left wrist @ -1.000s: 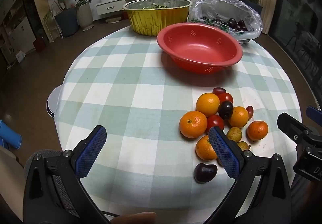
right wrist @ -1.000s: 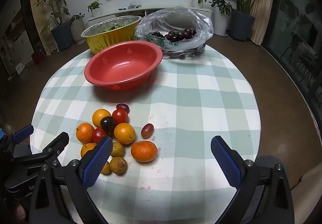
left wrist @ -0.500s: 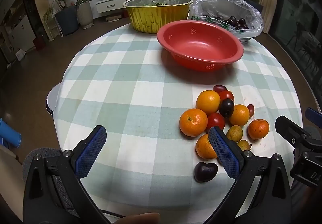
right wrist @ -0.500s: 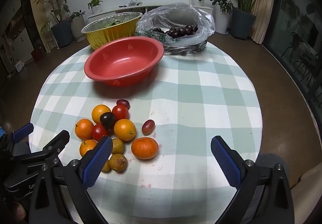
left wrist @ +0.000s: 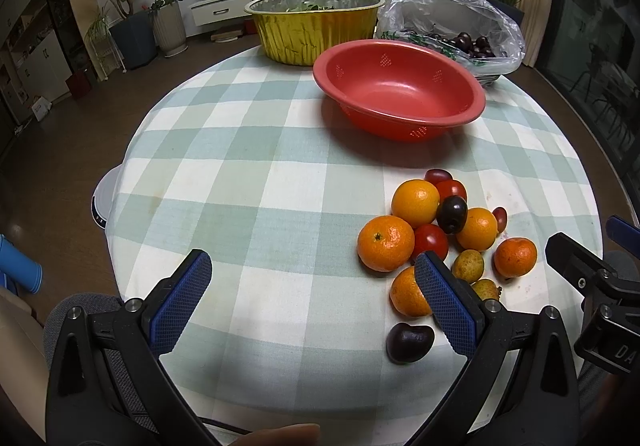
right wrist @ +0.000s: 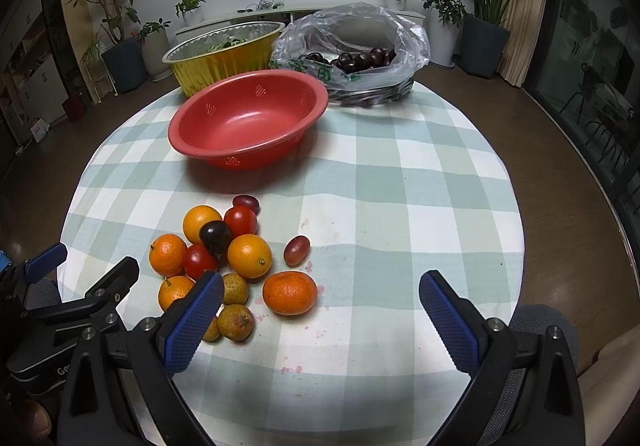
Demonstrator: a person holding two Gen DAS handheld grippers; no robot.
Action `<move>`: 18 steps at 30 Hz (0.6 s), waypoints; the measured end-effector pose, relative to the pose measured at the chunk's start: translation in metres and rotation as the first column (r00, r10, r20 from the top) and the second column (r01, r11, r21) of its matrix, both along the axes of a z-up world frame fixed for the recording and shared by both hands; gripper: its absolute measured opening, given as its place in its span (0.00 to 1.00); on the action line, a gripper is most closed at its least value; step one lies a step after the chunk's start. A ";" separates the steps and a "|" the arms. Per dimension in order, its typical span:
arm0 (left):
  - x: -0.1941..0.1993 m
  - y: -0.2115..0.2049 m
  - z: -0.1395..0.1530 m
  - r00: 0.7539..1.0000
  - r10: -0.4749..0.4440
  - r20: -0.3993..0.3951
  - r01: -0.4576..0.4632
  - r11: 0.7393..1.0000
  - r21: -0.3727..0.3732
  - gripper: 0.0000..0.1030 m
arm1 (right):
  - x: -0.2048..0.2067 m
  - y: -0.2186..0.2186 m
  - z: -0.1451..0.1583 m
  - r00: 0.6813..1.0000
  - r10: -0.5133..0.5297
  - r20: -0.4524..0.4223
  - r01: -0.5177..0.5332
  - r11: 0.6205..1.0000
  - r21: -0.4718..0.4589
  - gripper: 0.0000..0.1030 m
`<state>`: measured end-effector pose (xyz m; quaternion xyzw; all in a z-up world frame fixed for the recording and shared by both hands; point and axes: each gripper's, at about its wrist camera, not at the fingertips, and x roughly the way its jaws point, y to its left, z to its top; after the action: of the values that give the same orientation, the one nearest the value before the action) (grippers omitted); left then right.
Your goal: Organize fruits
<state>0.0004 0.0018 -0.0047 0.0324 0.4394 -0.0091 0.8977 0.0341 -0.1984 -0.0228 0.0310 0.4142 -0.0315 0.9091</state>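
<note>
A pile of fruit point(left wrist: 440, 230) lies on the checked tablecloth: several oranges point(right wrist: 250, 256), red tomatoes point(right wrist: 240, 221), dark plums point(left wrist: 409, 337) and small brownish fruits point(right wrist: 236, 322). Behind it stands an empty red bowl point(left wrist: 400, 89) point(right wrist: 248, 117). My left gripper point(left wrist: 312, 298) hovers open over the near table edge, its right finger beside the pile. My right gripper point(right wrist: 320, 316) is open too, above the cloth right of the pile, with its left finger over the small fruits. Neither holds anything.
A gold foil tub point(left wrist: 316, 25) point(right wrist: 224, 53) and a plastic bag of dark cherries point(left wrist: 452, 33) point(right wrist: 356, 49) sit at the table's far side. The round table's edge point(right wrist: 516, 246) drops to brown floor. Potted plants and a TV stand line the back wall.
Both views have drawn back and risen slightly, so the table looks a little farther. Both grippers stay open and the fruit has not moved.
</note>
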 end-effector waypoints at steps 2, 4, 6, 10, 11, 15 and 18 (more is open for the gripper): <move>0.000 0.000 0.000 1.000 -0.001 0.000 0.001 1.000 -0.001 1.00 | 0.000 0.000 0.000 1.000 -0.001 -0.001 0.001 1.000 0.001 0.97; 0.000 0.000 0.000 1.000 0.000 0.000 0.000 1.000 -0.001 1.00 | 0.000 0.000 0.000 1.000 -0.001 -0.002 0.001 1.000 0.000 0.97; 0.000 0.000 -0.001 1.000 0.000 -0.001 0.000 1.000 0.000 1.00 | 0.000 0.000 0.000 1.000 -0.001 -0.002 0.001 1.000 0.000 0.97; 0.000 0.000 0.000 1.000 0.000 -0.001 0.000 1.000 -0.001 1.00 | 0.000 0.000 -0.001 1.000 0.001 -0.004 -0.001 1.000 -0.002 0.97; 0.000 0.000 0.000 1.000 0.000 -0.001 0.000 1.000 -0.001 1.00 | 0.000 0.000 -0.001 1.000 0.001 -0.004 -0.001 1.000 -0.002 0.97; 0.001 0.000 0.000 1.000 0.000 -0.003 0.000 1.000 -0.001 1.00 | 0.000 0.000 -0.001 1.000 0.001 -0.005 -0.001 1.000 -0.002 0.97; 0.001 0.000 0.000 1.000 0.001 -0.003 -0.001 1.000 -0.001 1.00 | 0.001 0.001 -0.002 1.000 0.001 -0.006 -0.001 1.000 -0.003 0.97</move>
<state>0.0012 0.0019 -0.0047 0.0317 0.4406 -0.0091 0.8971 0.0351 -0.1974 -0.0251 0.0296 0.4167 -0.0318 0.9080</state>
